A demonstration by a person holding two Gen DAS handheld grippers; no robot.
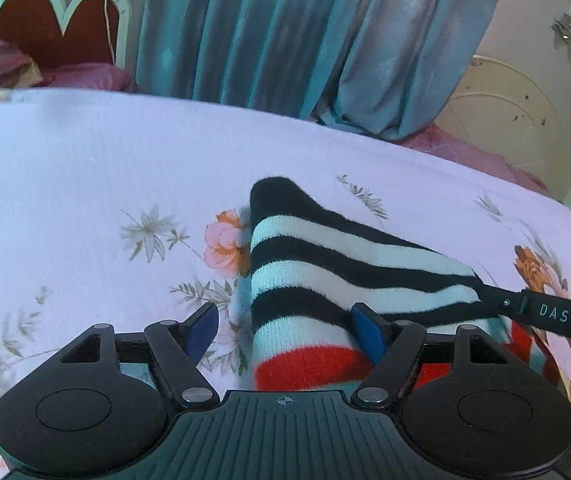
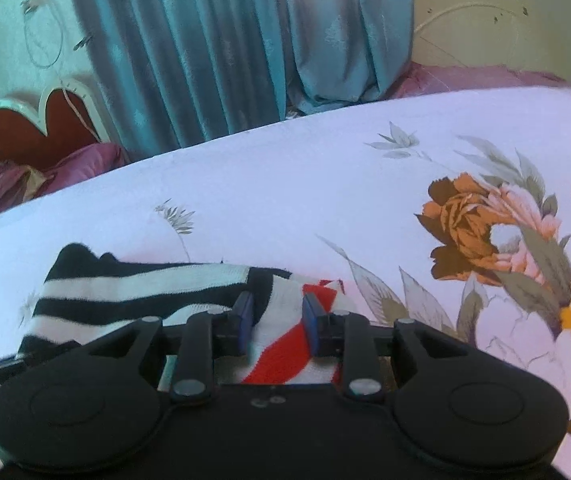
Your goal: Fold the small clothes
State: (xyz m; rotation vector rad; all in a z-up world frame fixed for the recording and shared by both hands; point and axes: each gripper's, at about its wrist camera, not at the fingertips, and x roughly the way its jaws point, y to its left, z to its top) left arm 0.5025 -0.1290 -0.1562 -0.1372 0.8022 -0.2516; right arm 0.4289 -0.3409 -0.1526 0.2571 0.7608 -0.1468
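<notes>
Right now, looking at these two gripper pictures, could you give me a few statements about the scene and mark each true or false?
1. The striped sock lies on a floral bedsheet. True.
2. The sock is plain green. False: it has black and white stripes with red bands at one end.
3. The left gripper has jaws standing wide, with sock fabric between them. True.
4. The right gripper hangs over bare sheet, far from the sock. False: red-and-white sock fabric sits between its blue pads.
5. A teal curtain hangs behind the bed. True.
</notes>
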